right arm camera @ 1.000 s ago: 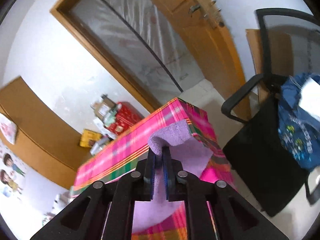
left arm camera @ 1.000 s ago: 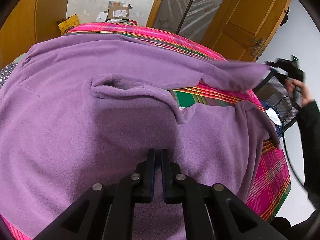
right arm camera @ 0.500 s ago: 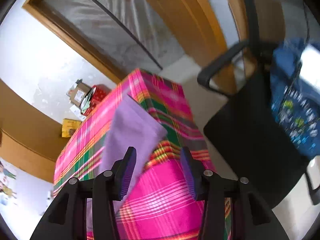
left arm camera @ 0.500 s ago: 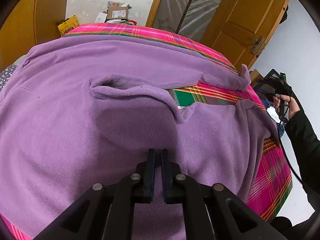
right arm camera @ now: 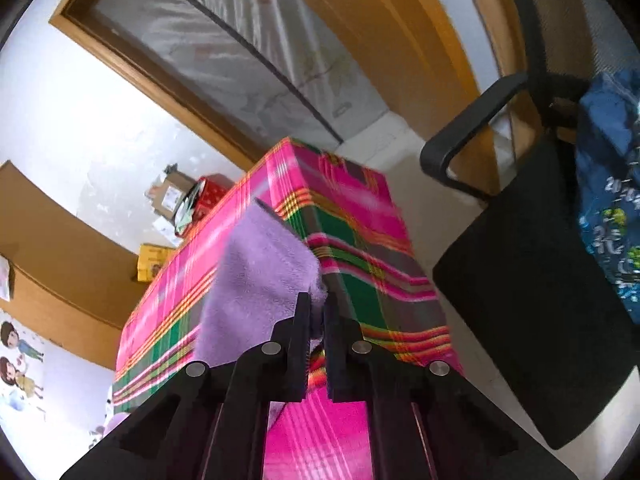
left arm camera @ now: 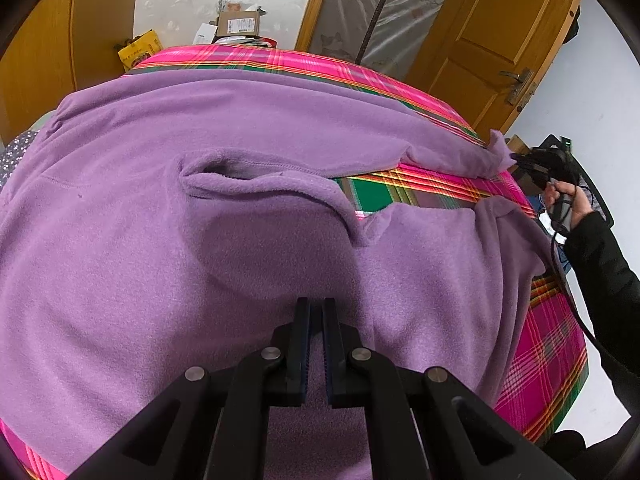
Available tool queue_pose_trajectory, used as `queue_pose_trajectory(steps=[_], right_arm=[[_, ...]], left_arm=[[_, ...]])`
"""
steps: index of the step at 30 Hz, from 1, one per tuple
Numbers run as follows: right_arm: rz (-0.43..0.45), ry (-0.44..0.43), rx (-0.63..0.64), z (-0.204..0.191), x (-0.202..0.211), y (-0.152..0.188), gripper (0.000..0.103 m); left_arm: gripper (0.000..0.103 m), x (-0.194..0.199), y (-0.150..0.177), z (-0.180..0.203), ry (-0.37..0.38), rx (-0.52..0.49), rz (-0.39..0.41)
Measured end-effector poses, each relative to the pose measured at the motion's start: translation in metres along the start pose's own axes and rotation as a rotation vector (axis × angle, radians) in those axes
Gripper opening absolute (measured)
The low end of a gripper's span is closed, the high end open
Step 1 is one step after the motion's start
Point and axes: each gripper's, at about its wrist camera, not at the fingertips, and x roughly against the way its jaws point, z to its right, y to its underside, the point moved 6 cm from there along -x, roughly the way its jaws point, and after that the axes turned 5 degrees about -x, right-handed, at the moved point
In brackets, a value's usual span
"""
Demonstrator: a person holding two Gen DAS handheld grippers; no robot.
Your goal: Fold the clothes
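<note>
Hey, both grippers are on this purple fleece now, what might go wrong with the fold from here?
The right gripper pinches only the sleeve tip, so the purple fleece may slip free. That grip sits at the table corner; the plaid cloth might get caught too. The rumpled collar could fold in crooked.

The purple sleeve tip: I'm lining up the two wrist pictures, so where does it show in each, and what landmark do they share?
Left wrist view: the purple sleeve tip lies at the right edge of the plaid table, beside the right claw.
Right wrist view: the sleeve tip sits at centre, its near corner pinched in the right claw.
Shared landmark: the cardboard box past the table's far end.
</note>
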Motion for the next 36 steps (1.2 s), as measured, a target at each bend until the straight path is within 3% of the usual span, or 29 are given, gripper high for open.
queue_pose_trajectory(steps=[3,5,8,13,14,17,21,27,30,32,36], right_arm=[[0.056,0.031,-0.012,0.009,0.032,-0.005,0.006],[0.044,0.060,-0.014,0.015,0.042,-0.007,0.006],[0.001,0.153,0.017,0.022,0.049,-0.002,0.010],[0.017,0.352,0.078,0.031,0.064,0.007,0.021],[0.040,0.345,0.088,0.027,0.070,0.007,0.024],[0.111,0.238,0.198,-0.014,0.086,0.018,0.030],[0.150,0.038,0.457,-0.096,0.088,0.052,0.032],[0.024,-0.176,0.771,-0.196,0.050,0.129,0.035],[-0.014,-0.305,0.849,-0.231,0.048,0.163,0.039],[-0.063,-0.334,0.920,-0.249,0.038,0.185,0.040],[-0.163,-0.302,1.023,-0.269,0.012,0.218,0.040]], left_arm=[[0.005,-0.001,0.000,0.000,0.000,-0.001,0.002],[0.005,-0.001,0.000,0.000,0.000,-0.003,0.003],[0.005,0.001,0.001,-0.001,0.005,-0.001,-0.006],[0.005,0.020,0.000,-0.007,-0.011,-0.003,0.027],[0.005,0.025,-0.001,-0.008,-0.019,-0.006,0.040],[0.005,0.040,-0.010,-0.018,-0.057,-0.013,0.086],[0.005,0.055,-0.026,-0.041,-0.123,-0.018,0.135],[0.005,0.071,-0.056,-0.077,-0.215,-0.057,0.206],[0.005,0.073,-0.072,-0.098,-0.253,-0.103,0.240],[0.005,0.071,-0.080,-0.110,-0.279,-0.136,0.250],[0.005,0.062,-0.096,-0.139,-0.218,-0.155,0.217]])
